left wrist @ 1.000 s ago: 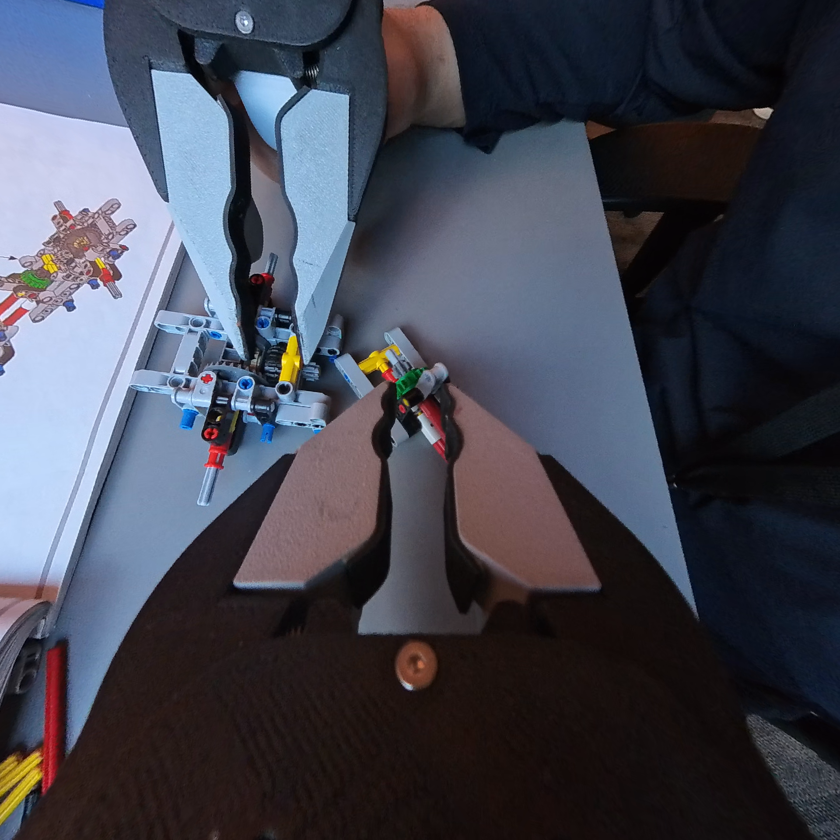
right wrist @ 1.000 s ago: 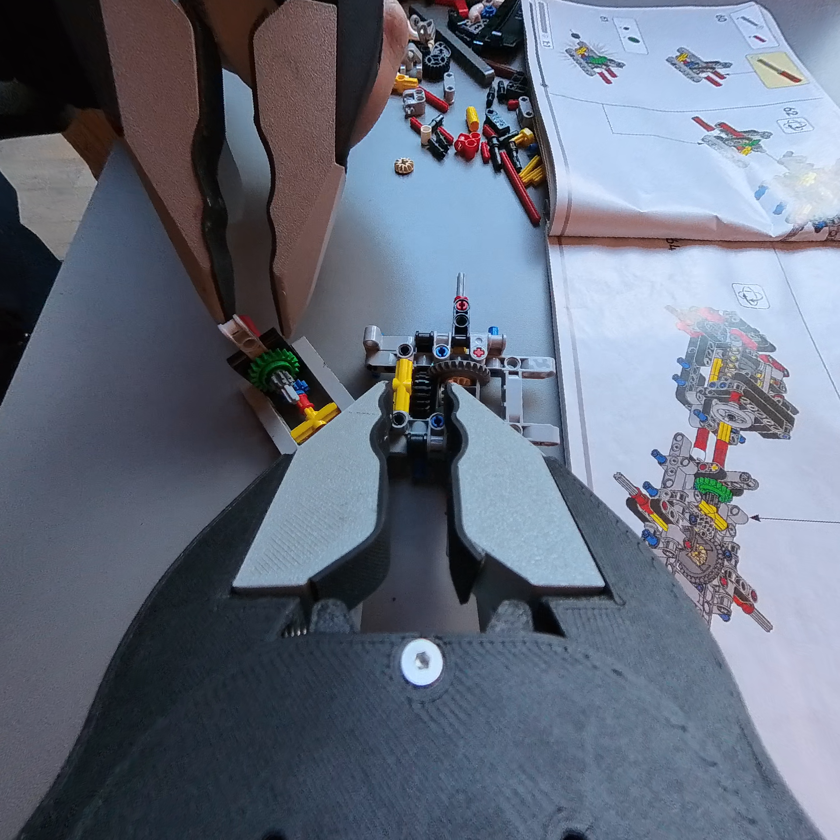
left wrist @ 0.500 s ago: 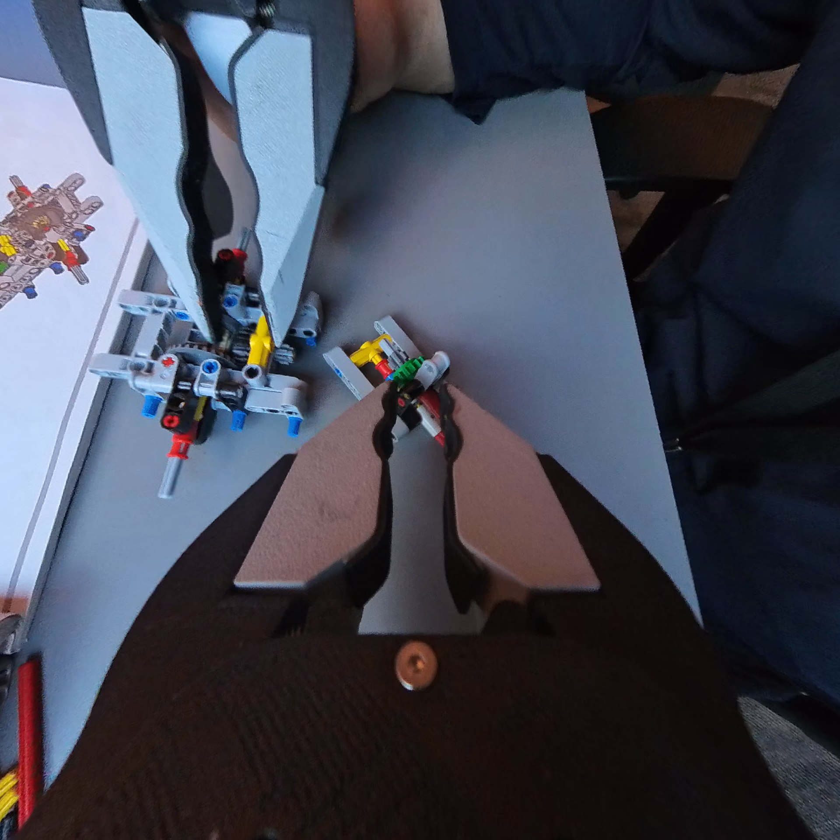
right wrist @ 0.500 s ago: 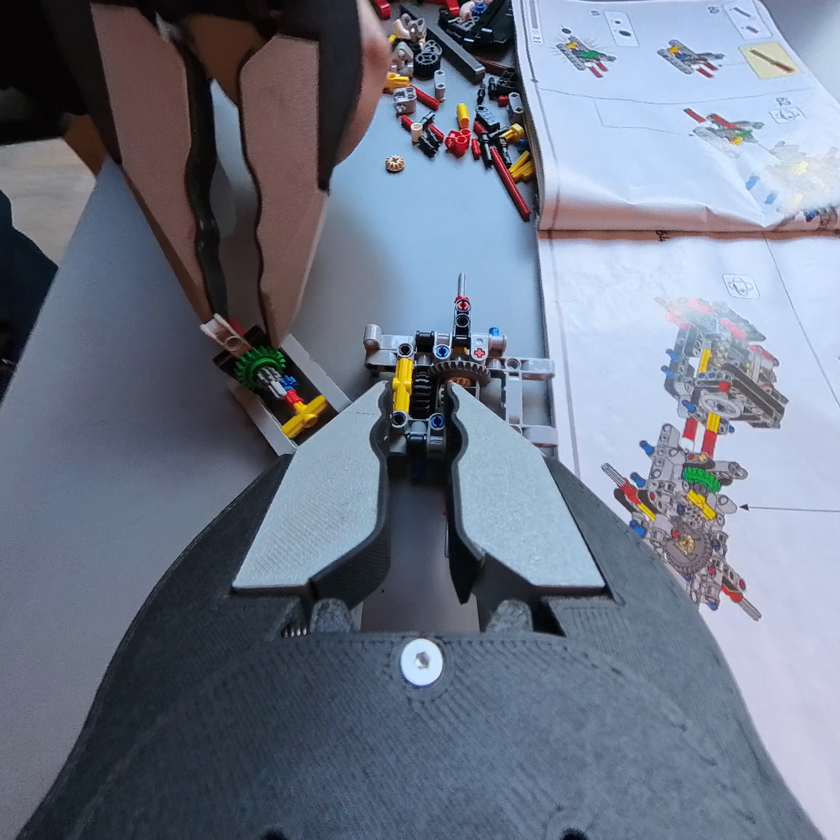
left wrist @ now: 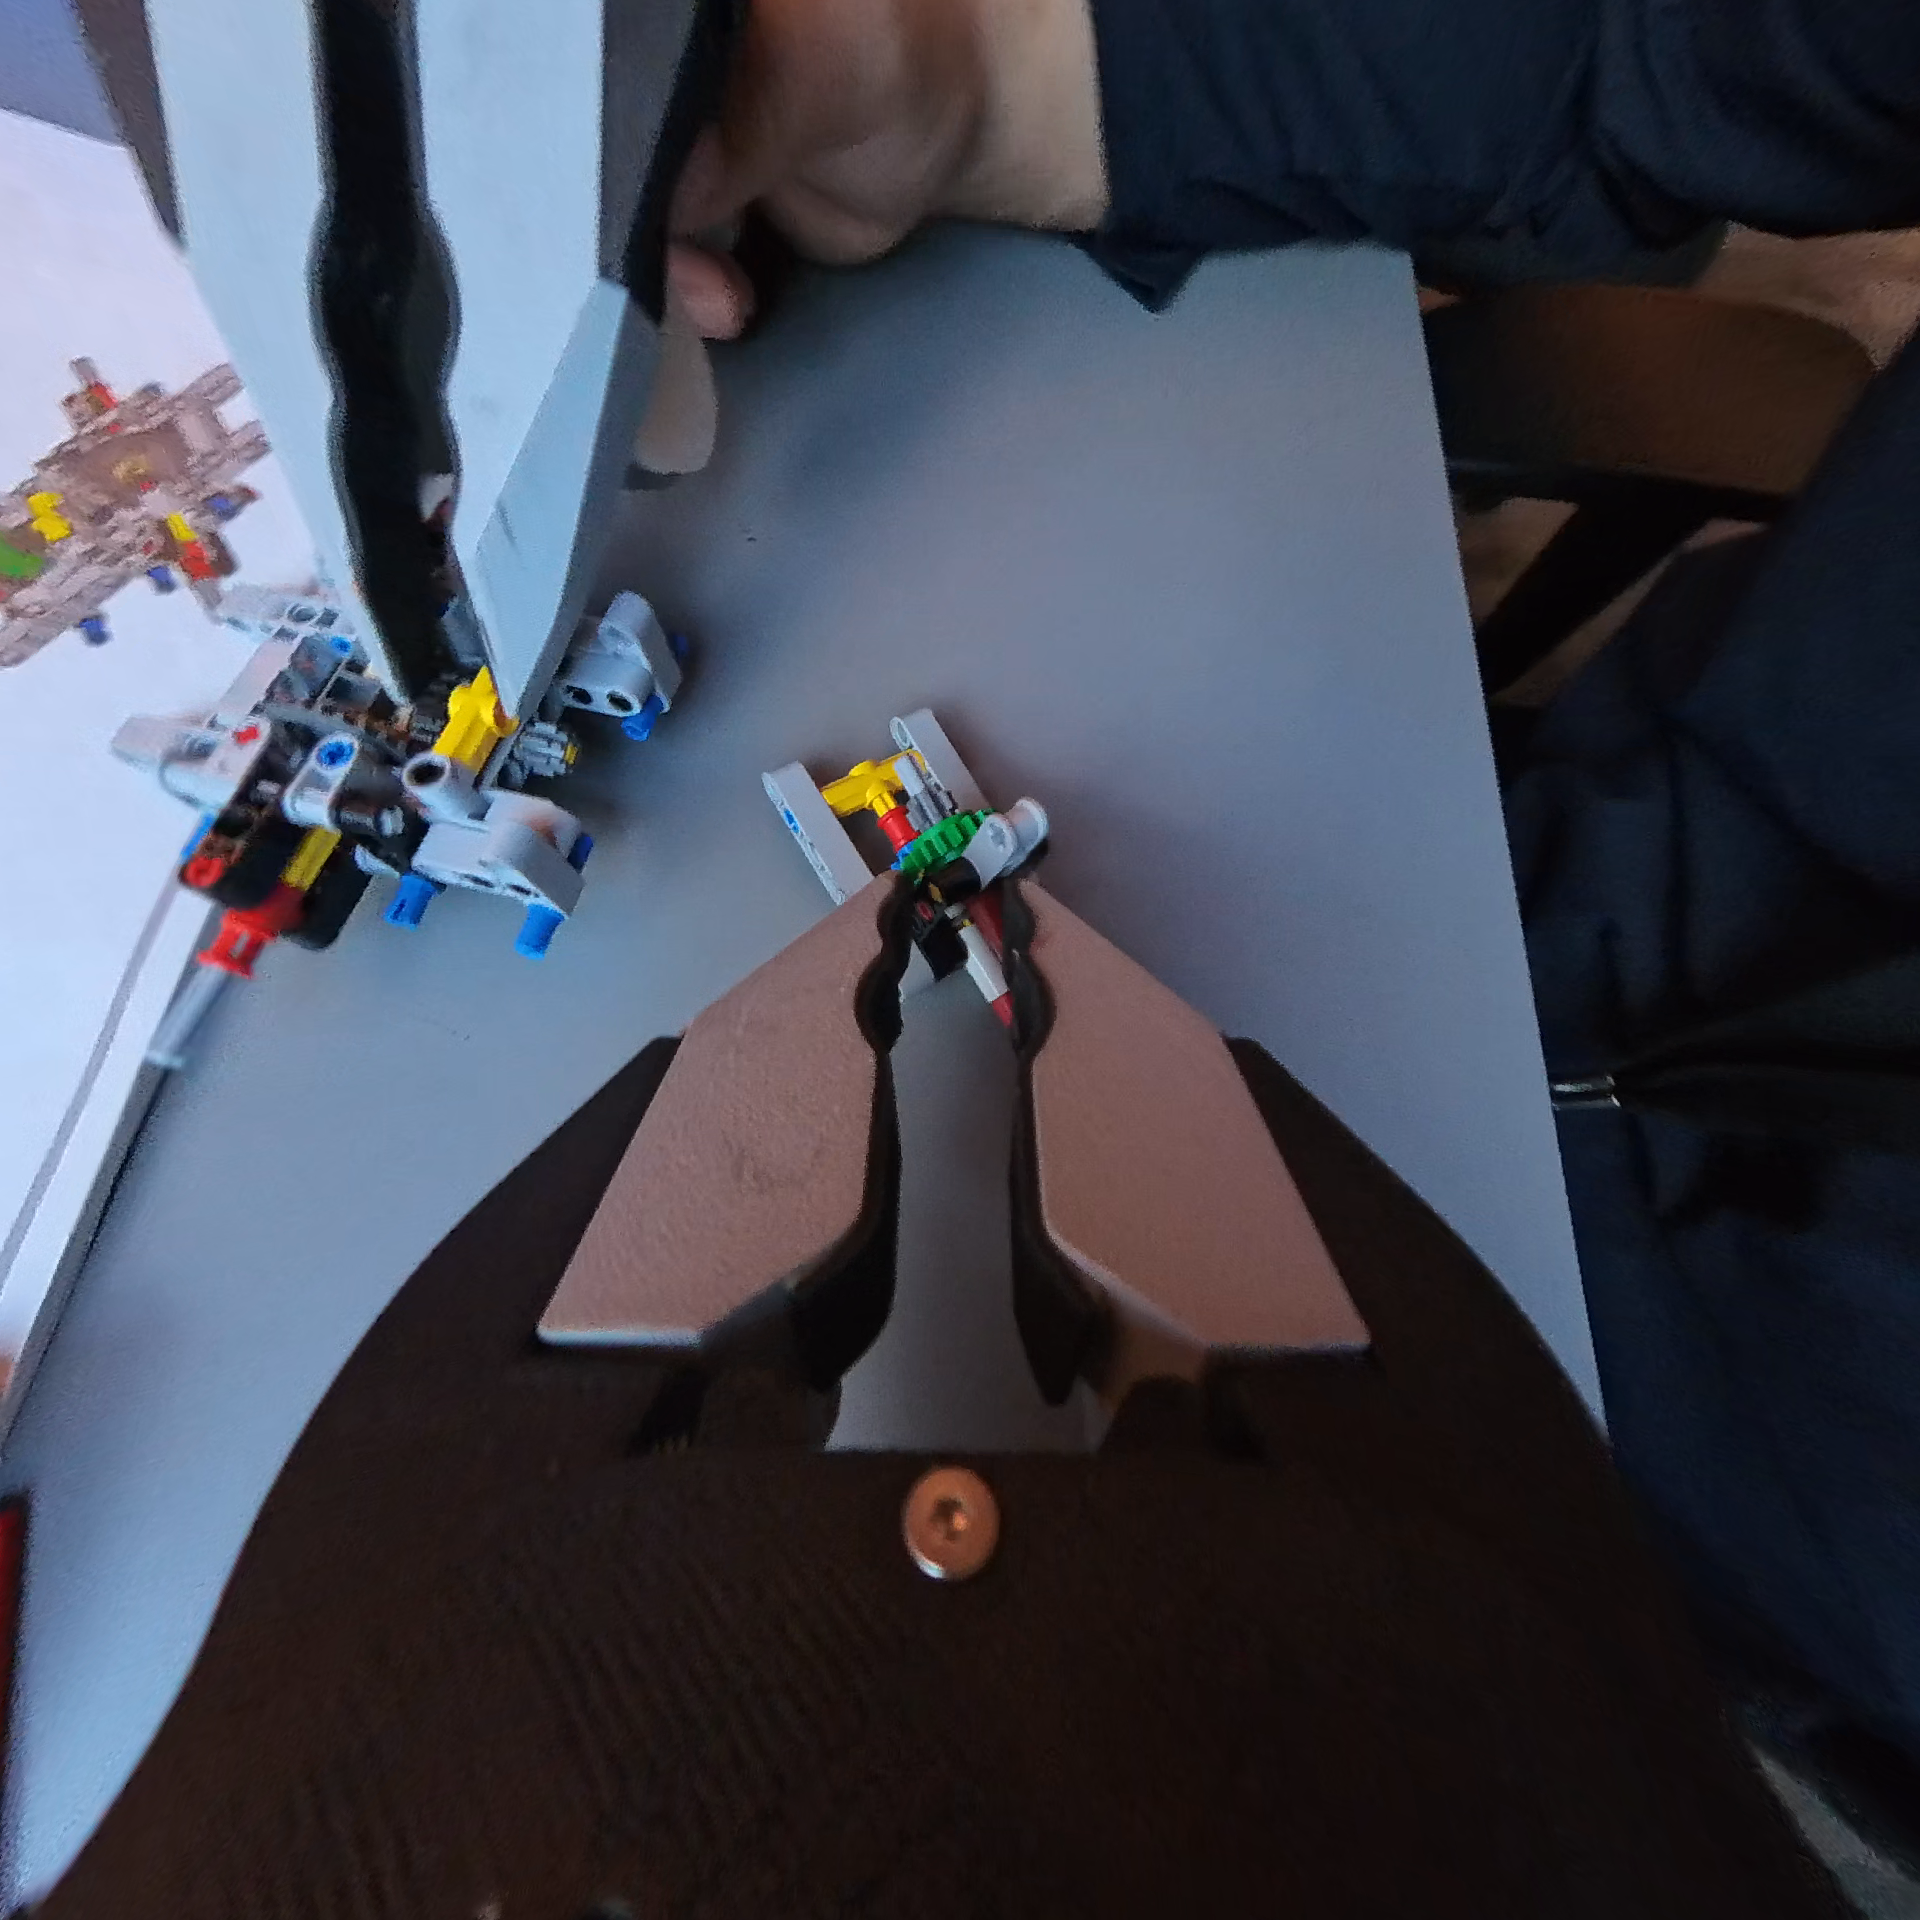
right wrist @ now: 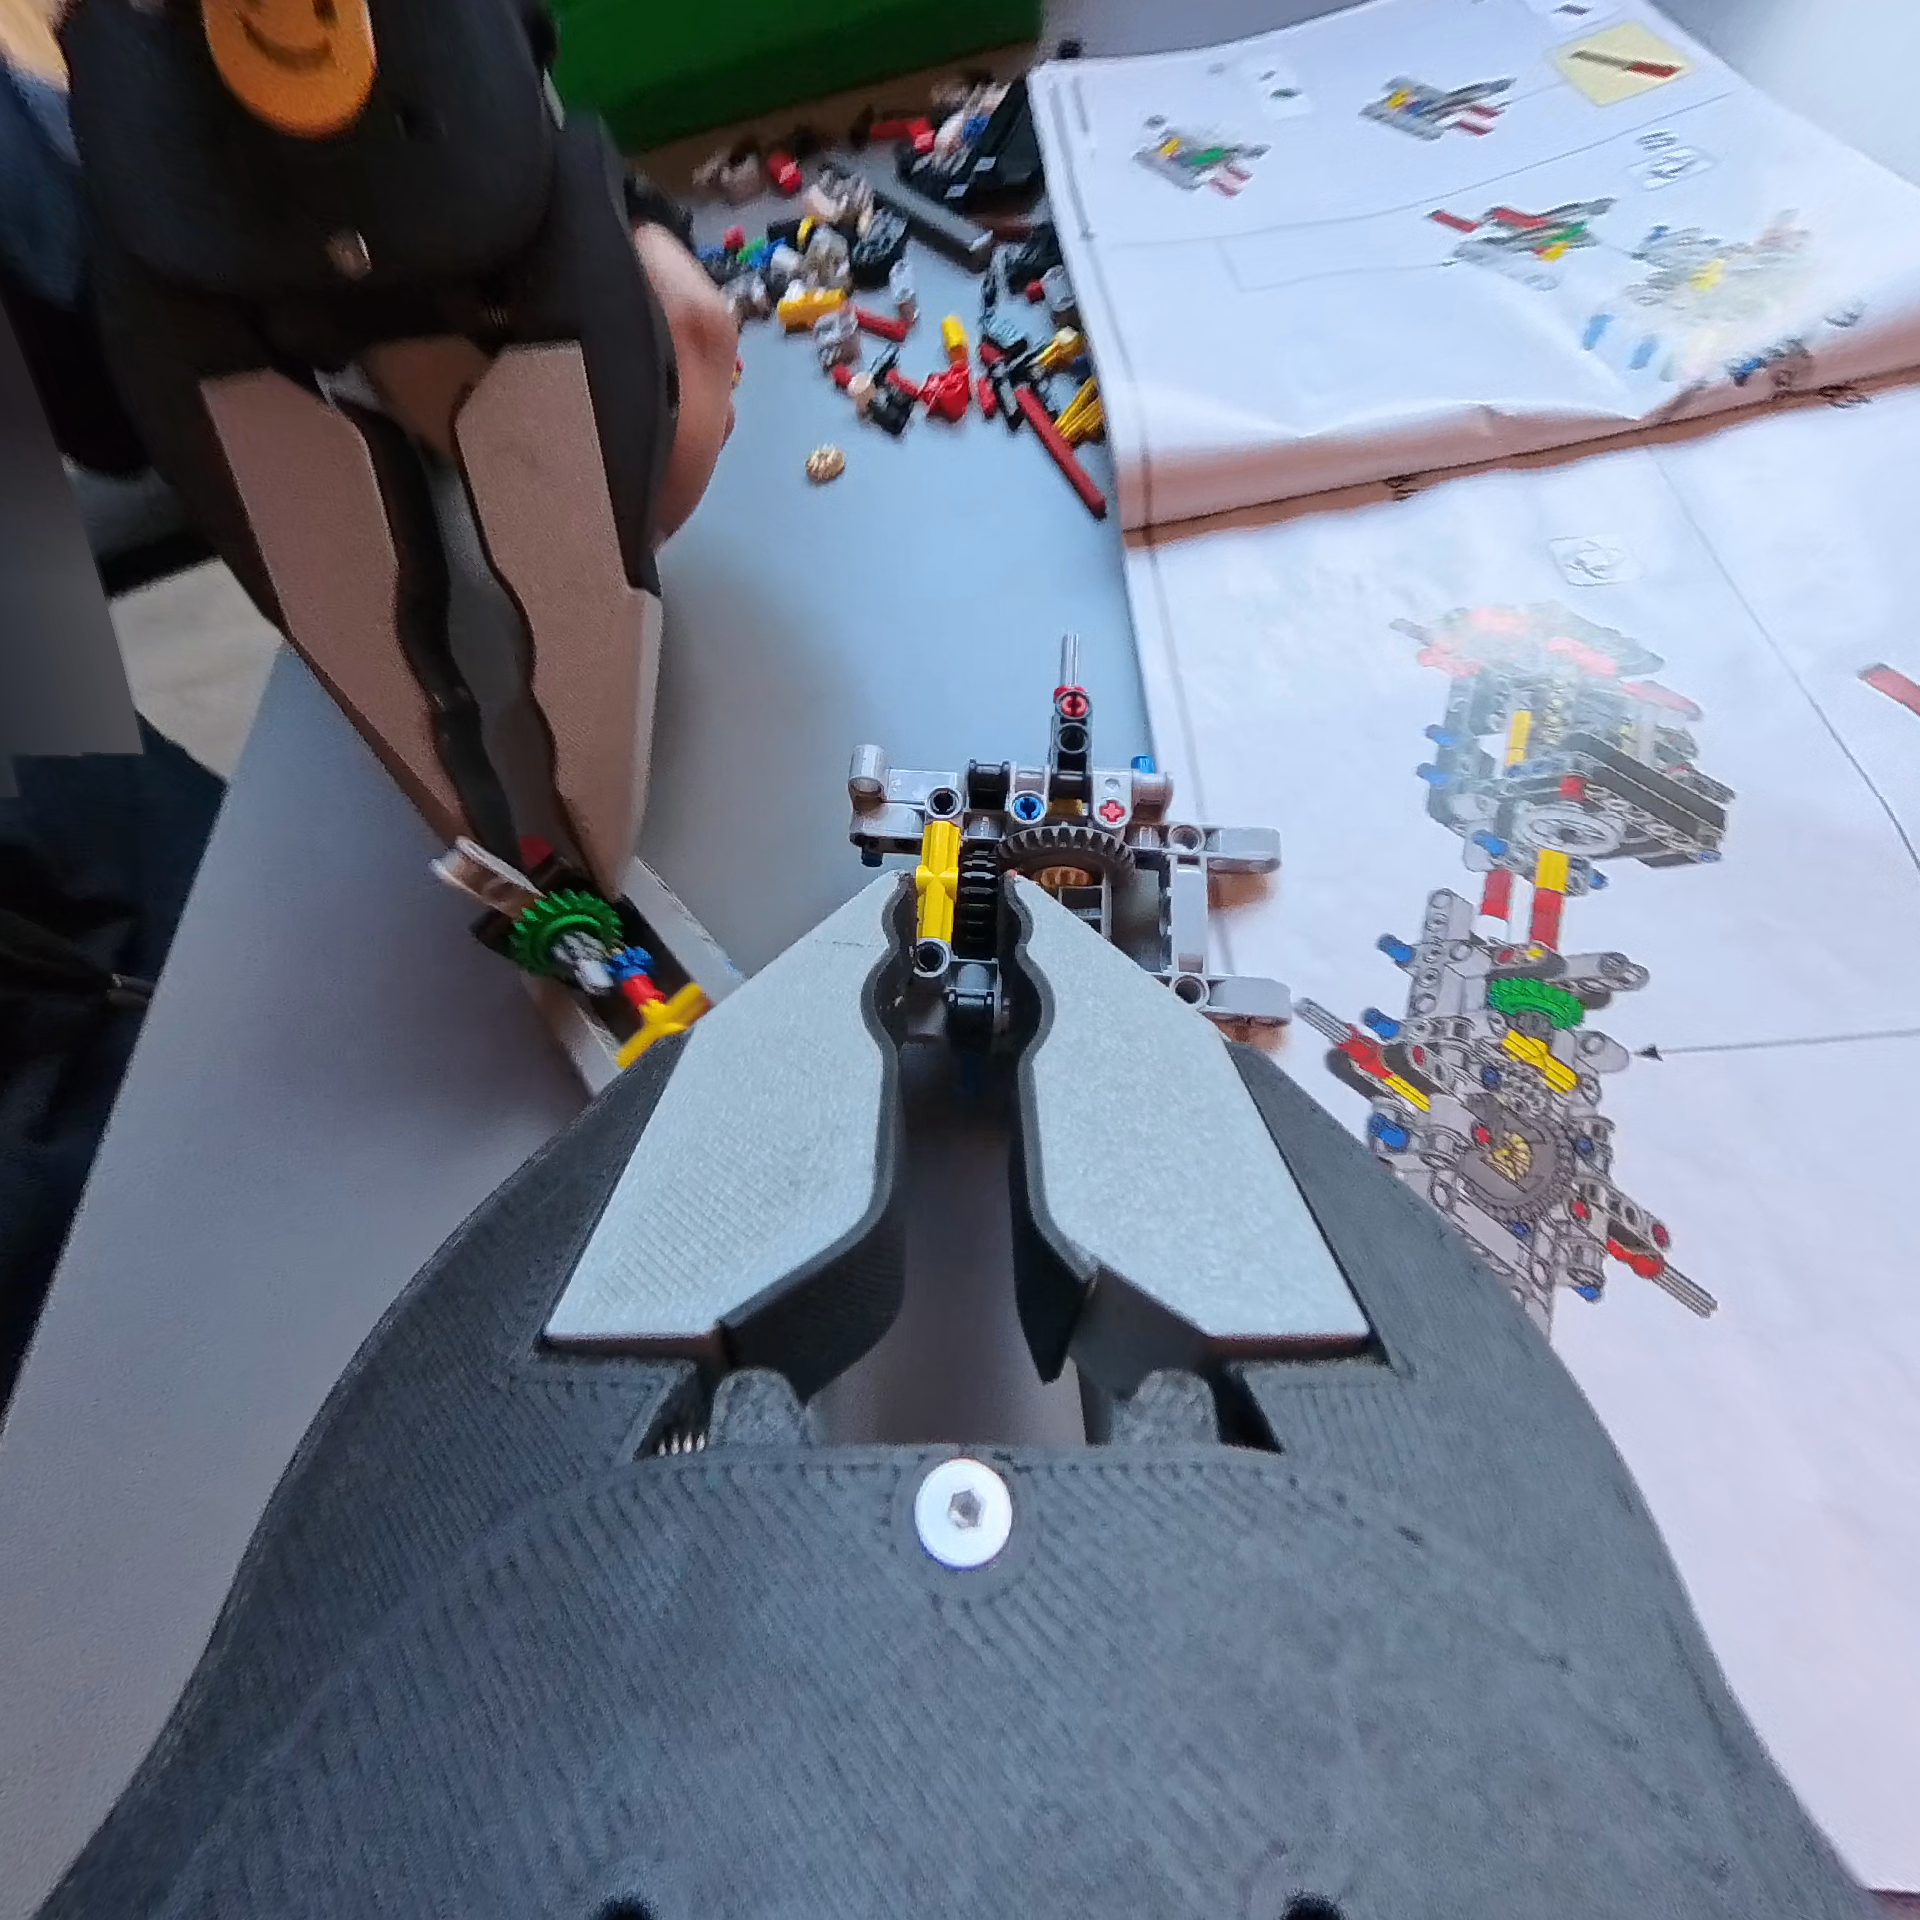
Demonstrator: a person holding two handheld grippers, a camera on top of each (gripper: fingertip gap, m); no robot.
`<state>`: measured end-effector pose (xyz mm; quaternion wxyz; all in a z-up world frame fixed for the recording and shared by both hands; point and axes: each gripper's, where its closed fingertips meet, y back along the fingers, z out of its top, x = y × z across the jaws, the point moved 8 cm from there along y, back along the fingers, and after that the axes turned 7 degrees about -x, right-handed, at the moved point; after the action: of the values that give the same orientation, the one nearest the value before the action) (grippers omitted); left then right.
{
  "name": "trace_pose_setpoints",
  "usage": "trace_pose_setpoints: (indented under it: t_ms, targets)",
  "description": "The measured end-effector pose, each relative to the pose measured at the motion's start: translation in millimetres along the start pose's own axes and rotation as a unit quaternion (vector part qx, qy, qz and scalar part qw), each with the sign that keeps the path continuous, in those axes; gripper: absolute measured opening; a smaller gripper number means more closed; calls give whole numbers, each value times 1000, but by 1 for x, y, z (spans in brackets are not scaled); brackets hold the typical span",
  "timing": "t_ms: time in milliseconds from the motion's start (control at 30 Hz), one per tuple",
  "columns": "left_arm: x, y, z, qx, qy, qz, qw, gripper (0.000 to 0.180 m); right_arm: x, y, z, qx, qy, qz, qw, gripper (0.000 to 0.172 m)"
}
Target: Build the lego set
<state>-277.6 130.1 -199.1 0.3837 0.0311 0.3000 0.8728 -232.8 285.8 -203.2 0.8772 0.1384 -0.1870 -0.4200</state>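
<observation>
My left gripper point(left wrist: 956, 894) is shut on a small brick assembly point(left wrist: 935, 831) with a green gear, a red axle and a yellow connector. The assembly's white beams rest on the grey table point(left wrist: 1039, 520). My right gripper point(right wrist: 961, 894) is shut on a larger grey frame assembly point(right wrist: 1081, 821), its pads pressing on the yellow piece and black gear. In the left wrist view the right gripper point(left wrist: 457, 686) holds that assembly point(left wrist: 457, 831) tilted, just left of the small one. In the right wrist view the left gripper point(right wrist: 530, 862) and small assembly point(right wrist: 582, 945) are at the left.
An open instruction booklet point(right wrist: 1455, 312) lies along the right of the table. A pile of loose small pieces point(right wrist: 914, 312) and a green box point(right wrist: 790, 52) are at the far end. A person's hand point(left wrist: 883, 135) and dark sleeve point(left wrist: 1455, 104) are behind the right gripper. Left tips to right tips: about 9 centimetres.
My right gripper's jaws have closed tighter on the large frame assembly and tilted it up. My left gripper still holds the small assembly in the same spot.
</observation>
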Motion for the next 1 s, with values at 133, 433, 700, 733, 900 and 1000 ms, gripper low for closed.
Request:
trace_pose_setpoints:
  t_ms: [133, 433, 700, 733, 900, 1000]
  targets:
    - [10, 3, 0, -14, 32, 34, 999, 12, -7, 5, 2, -26, -54, 5, 998, 12]
    - [28, 11, -3, -38, 92, 84, 992, 11, -12, 6, 2, -22, -66, -37, 997, 12]
    - [31, 12, -3, -42, 93, 95, 990, 11, -11, 5, 2, -23, -64, -36, 997, 12]
    - [31, 12, -3, -43, 93, 95, 990, 11, -11, 5, 1, -23, -64, -36, 997, 12]
    - [29, 13, -2, -47, 90, 92, 991, 12, -11, 5, 1, -21, -60, -37, 997, 12]
    - [29, 14, -1, -51, 90, 89, 991, 13, -11, 4, 1, -19, -58, -36, 997, 12]
